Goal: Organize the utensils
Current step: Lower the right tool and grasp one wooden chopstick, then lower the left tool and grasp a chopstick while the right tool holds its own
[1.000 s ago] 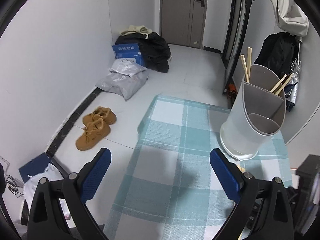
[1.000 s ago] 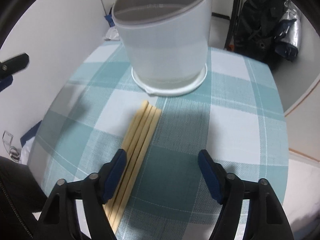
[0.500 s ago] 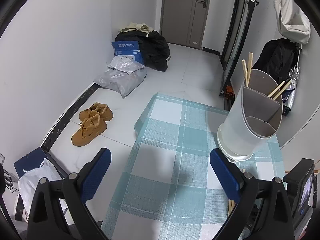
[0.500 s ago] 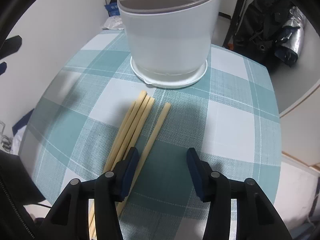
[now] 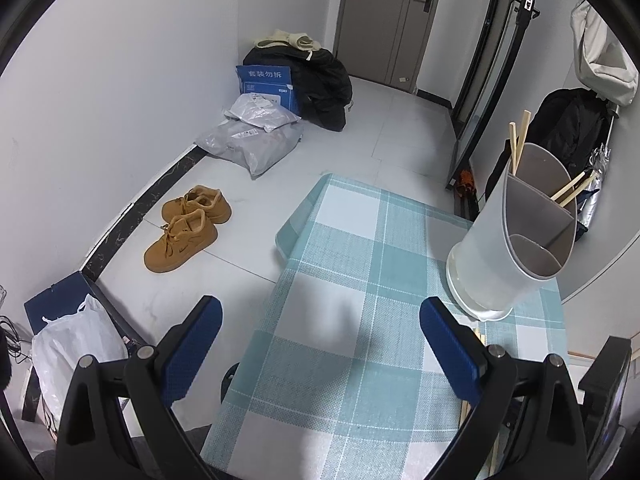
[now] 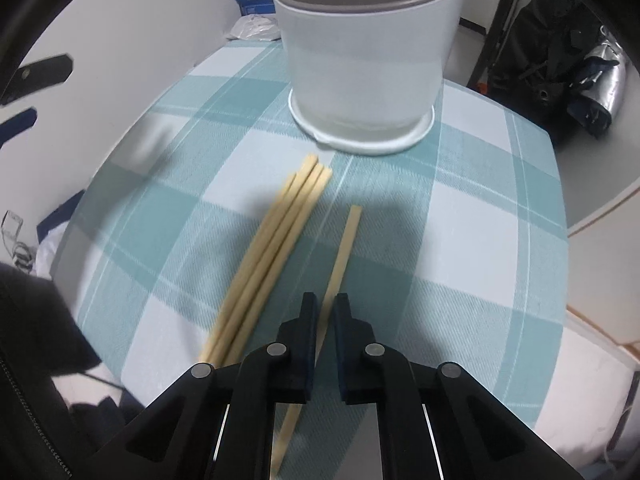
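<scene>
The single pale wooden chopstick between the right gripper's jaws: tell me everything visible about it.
The single pale wooden chopstick is a slim, square-ended stick of light wood. It lies on the teal-and-white checked tablecloth, pointing toward the white plastic utensil holder without reaching it. It sits apart from the bundle of four matching chopsticks beside it. The right gripper is shut on its lower part; the near end passes beneath the gripper.
</scene>
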